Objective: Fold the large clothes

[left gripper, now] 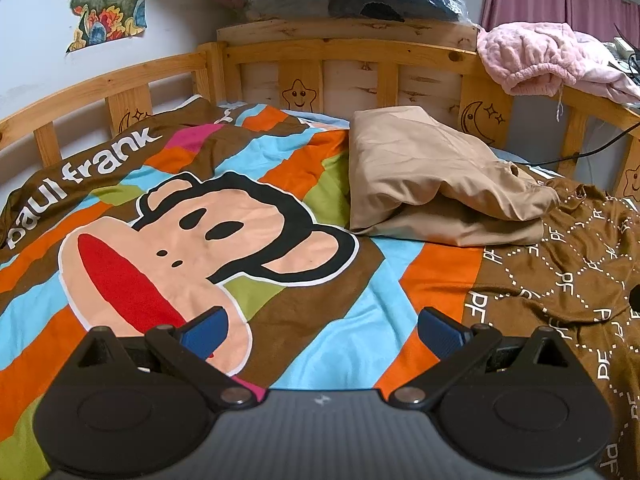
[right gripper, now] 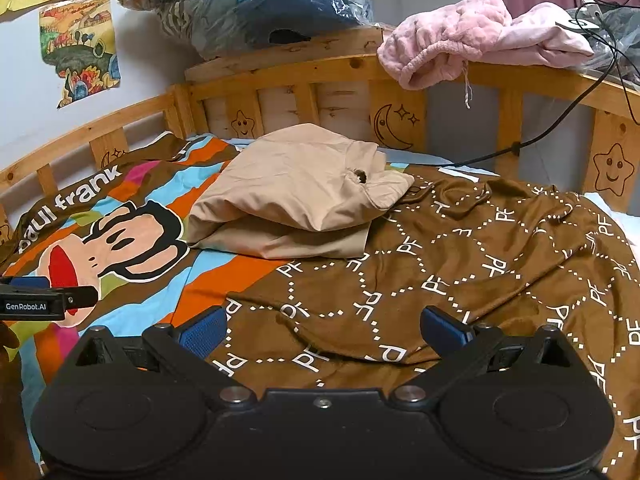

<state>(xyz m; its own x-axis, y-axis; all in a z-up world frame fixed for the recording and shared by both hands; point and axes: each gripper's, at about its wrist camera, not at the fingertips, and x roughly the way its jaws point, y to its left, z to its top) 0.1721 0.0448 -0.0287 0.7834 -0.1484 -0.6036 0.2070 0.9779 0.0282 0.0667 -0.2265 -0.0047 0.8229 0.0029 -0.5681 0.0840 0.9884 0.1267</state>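
The tan garment (right gripper: pixel 292 200) lies in a loose, partly doubled bundle toward the head of the bed, resting on the striped cartoon blanket (left gripper: pixel 208 216) with its right end overlapping the brown patterned cloth (right gripper: pixel 480 248). Its upper layer bulges and gapes open along the near edge, so the fold looks unfinished or slack. The long axis runs roughly across the bed, side to side, parallel to the wooden headboard (right gripper: pixel 320 80).

From the left claw (left gripper: pixel 322 334) the garment sits ahead and to the right, well apart. From the right claw (right gripper: pixel 322 332) it sits ahead and slightly left, also apart. I judge the right one the better centred on it, though neither is clearly nearer. Both claws hover over the bedding with their blue pads spread wide and nothing between them. The left claw also shows at the left edge of the right wrist view.

The next reach likely goes forward, each claw taking one end of that crosswise bundle.

A pink fleece garment (right gripper: pixel 460 36) hangs over the headboard rail, clear of the work.
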